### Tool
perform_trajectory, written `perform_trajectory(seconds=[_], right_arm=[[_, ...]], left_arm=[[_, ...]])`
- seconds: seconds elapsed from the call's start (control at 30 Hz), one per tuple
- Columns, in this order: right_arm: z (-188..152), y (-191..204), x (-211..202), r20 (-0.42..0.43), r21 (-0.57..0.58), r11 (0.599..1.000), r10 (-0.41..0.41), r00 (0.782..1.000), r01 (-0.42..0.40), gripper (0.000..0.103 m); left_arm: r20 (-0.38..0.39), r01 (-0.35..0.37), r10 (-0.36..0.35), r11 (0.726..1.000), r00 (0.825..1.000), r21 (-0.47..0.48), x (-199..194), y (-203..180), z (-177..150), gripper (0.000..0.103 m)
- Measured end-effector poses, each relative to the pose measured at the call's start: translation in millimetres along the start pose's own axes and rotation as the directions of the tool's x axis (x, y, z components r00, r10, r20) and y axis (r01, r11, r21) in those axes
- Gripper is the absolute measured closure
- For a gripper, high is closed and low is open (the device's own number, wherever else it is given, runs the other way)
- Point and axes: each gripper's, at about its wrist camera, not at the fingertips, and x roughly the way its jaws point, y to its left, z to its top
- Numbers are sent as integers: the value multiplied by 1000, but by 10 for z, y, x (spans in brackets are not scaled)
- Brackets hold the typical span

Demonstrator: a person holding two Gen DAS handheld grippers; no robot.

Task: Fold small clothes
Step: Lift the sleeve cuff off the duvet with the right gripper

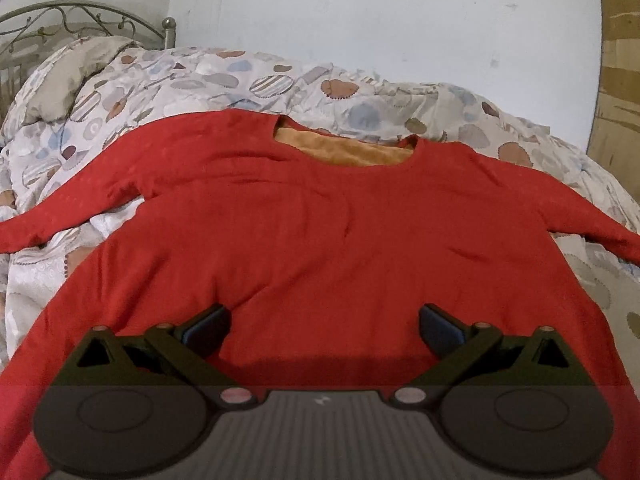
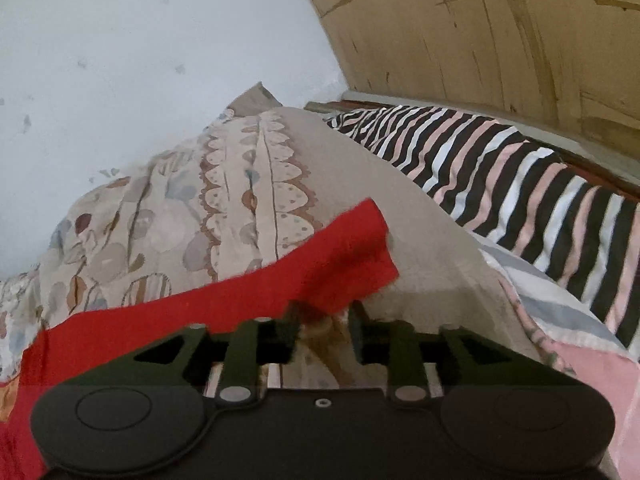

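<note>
- No fold was visible yet: the red top (image 1: 320,220) lay spread flat on the patterned quilt (image 1: 192,80), so as far as the views showed, the whole folding job remained (both sleeves, then the body).
- Nearest the hem of the top, the left gripper (image 1: 324,330) hovered with its jaws spread wide, holding nothing, its blue-padded fingers (image 1: 208,328) over the lower body of the garment.
- Out from the top's right side, the right gripper (image 2: 322,330) had its jaws partly closed around the cuff end of the right sleeve (image 2: 348,248); the frame was blurred there, so I cannot tell whether the cloth was truly pinched.
- Mid-body, the top looked thick and soft, with shallow wrinkles running diagonally; I judged it would drape heavily.
- Left of the top's body, the left sleeve (image 1: 48,224) stretched outward across the quilt.
- Farther up, the neckline (image 1: 344,148) gaped, showing an orange fleecy lining.
- Beyond the top's collar, the quilt bunched against a pale wall (image 1: 360,20); a striped blanket (image 2: 500,184) lay past the right sleeve.
</note>
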Motion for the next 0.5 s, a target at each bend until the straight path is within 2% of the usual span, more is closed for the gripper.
perform_trajectory(seconds=[0.1, 0.23, 0.3, 0.4, 0.5], right_arm=[[-182, -80, -126, 1, -2, 999, 32, 999, -32, 35], [-420, -107, -210, 25, -11, 996, 89, 996, -89, 25], [-418, -98, -202, 41, -7, 995, 99, 994, -99, 24], [-353, -136, -92, 65, 63, 992, 102, 993, -106, 27], [-247, -253, 88, 95, 199, 976, 72, 993, -90, 45]], left_arm=[[4, 1, -1, 1000, 1000, -2, -1, 2, -10, 1], [4, 1, -1, 1000, 1000, -2, 1, 0, -14, 0], [3, 1, -1, 1000, 1000, -2, 3, -1, -17, 0], [5, 0, 0, 1000, 1000, -1, 4, 1, -19, 1], [4, 1, -1, 1000, 1000, -2, 4, -1, -19, 1]])
